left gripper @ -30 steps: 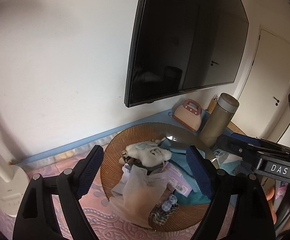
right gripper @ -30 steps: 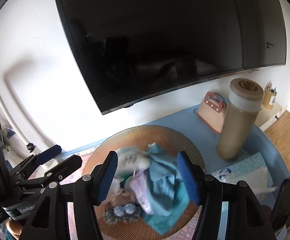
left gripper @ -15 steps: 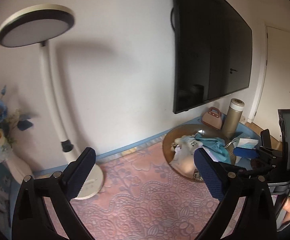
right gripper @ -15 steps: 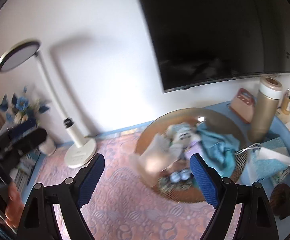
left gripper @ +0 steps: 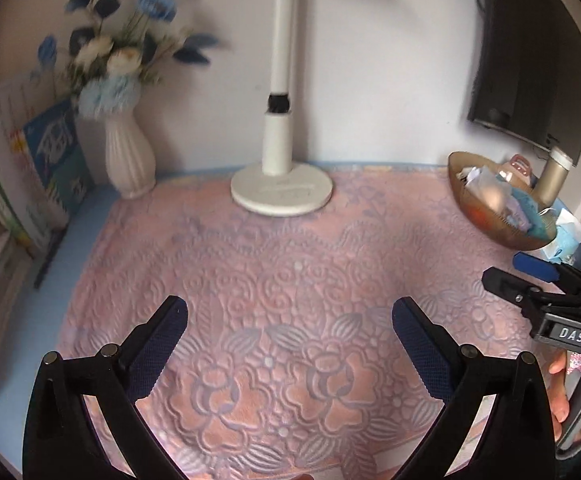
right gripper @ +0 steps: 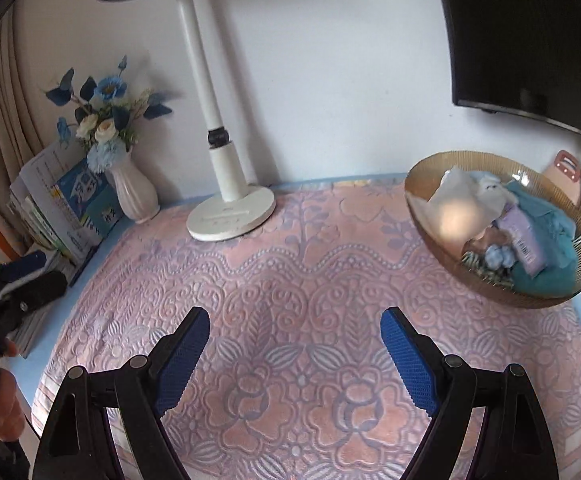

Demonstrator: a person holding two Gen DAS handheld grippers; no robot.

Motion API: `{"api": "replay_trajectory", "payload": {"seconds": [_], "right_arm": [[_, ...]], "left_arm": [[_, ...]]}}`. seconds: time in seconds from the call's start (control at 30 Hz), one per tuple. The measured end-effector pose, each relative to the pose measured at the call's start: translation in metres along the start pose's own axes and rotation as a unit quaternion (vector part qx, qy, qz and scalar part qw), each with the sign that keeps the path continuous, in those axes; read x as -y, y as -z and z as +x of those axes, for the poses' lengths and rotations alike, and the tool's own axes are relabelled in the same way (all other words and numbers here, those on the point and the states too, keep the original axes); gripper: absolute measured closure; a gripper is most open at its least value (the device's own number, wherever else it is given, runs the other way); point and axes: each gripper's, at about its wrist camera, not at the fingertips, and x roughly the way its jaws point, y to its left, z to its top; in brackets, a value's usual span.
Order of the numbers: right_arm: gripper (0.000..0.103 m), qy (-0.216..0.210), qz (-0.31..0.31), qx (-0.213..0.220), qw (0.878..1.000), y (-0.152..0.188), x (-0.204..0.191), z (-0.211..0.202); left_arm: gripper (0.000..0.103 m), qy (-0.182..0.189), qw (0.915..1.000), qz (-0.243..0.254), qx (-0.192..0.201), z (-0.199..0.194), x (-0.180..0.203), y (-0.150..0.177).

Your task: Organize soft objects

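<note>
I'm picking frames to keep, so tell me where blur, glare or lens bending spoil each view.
Left wrist view: blue and white flowers smeared by motion, amber glass bowl soft. Right wrist view: sharper, bright glare on the white pouch, white lamp post bent by fisheye.

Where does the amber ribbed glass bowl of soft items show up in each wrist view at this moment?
Left wrist view: amber ribbed glass bowl sits at the far right edge, small, below the dark wall screen.
Right wrist view: the bowl sits at the right, larger, with its contents visible.
Shared landmark: the round white lamp base stands on the pink embossed mat, left of the bowl in both.
</note>
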Motion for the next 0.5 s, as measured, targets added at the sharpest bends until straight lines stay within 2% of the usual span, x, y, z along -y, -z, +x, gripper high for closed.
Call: {"api": "replay_trajectory", "payload": {"seconds": [0.07,0.17,0.23,0.3,0.37,0.5], "right_arm": [[0.017,0.008,-0.010,-0.003,1.000,0.011,-0.004,0.011],[0.017,0.017,-0.009,-0.017,1.000,0.018,-0.002,0.029],[0.017,0.021,-0.012,-0.018,1.000,0.020,-0.001,0.036],[0.017,0.033,-0.025,-0.015,0.999,0.024,-0.001,0.042],[0.017,0.034,-0.030,-0.016,0.999,0.030,-0.001,0.048],[0.017,0.044,-0.023,-0.012,0.999,0.032,0.002,0.050]], "left_arm": [[0.001,-0.005,0.9996,-0.024,-0.017,0.020,-0.003,0.021],[0.001,-0.022,0.9983,-0.044,-0.031,0.042,0.000,0.031],[0.001,-0.028,0.9973,-0.062,-0.025,0.047,-0.001,0.033],[0.001,-0.052,0.9968,-0.060,-0.002,0.047,0.002,0.033],[0.001,-0.062,0.9968,-0.051,0.008,0.047,0.005,0.034],[0.001,-0.060,0.9975,-0.029,-0.022,0.060,0.016,0.033]]}}
